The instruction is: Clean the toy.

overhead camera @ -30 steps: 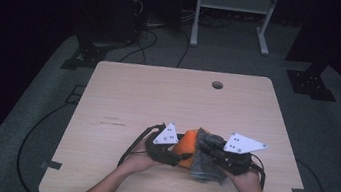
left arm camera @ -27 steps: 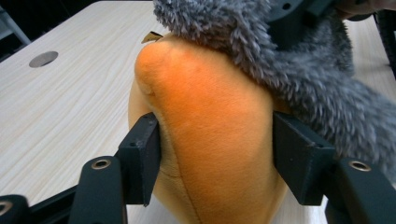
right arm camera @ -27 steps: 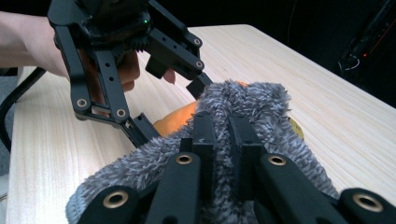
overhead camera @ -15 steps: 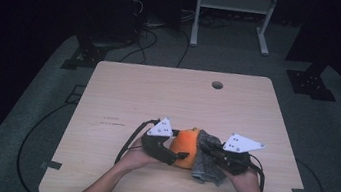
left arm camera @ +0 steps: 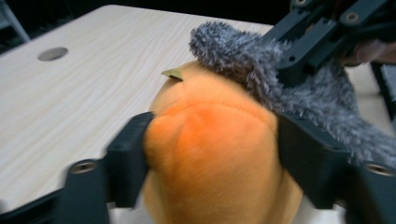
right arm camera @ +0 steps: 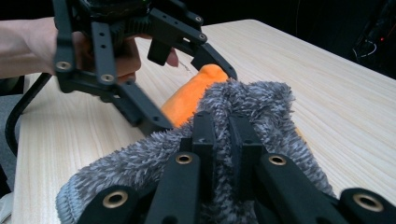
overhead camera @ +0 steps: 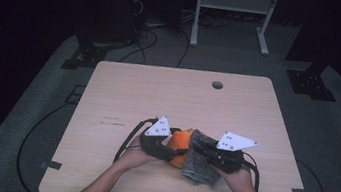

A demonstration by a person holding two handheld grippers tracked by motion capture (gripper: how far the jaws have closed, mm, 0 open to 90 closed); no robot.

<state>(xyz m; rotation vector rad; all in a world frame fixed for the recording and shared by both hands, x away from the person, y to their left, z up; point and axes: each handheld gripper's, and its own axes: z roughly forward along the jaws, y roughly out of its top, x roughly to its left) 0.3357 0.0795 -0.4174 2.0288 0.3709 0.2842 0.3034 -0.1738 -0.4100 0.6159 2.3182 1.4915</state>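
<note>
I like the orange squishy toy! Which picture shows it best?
The left gripper view: the orange plush toy sits close up between the jaws, partly under a grey fuzzy sock. The right gripper view shows an orange bit; the high view, a small patch.

The left gripper (left arm camera: 212,154) has its two black jaws either side of an orange plush toy (left arm camera: 210,154), pads pressing into its sides after just closing in; a small green stalk (left arm camera: 173,73) sticks from the toy's far top; a grey fuzzy cloth (left arm camera: 261,74) drapes over the toy's right side, pinched by the right gripper (left arm camera: 299,60) at upper right; the wooden table (left arm camera: 70,102) stretches left, a round hole (left arm camera: 53,53) at its far end.
</note>
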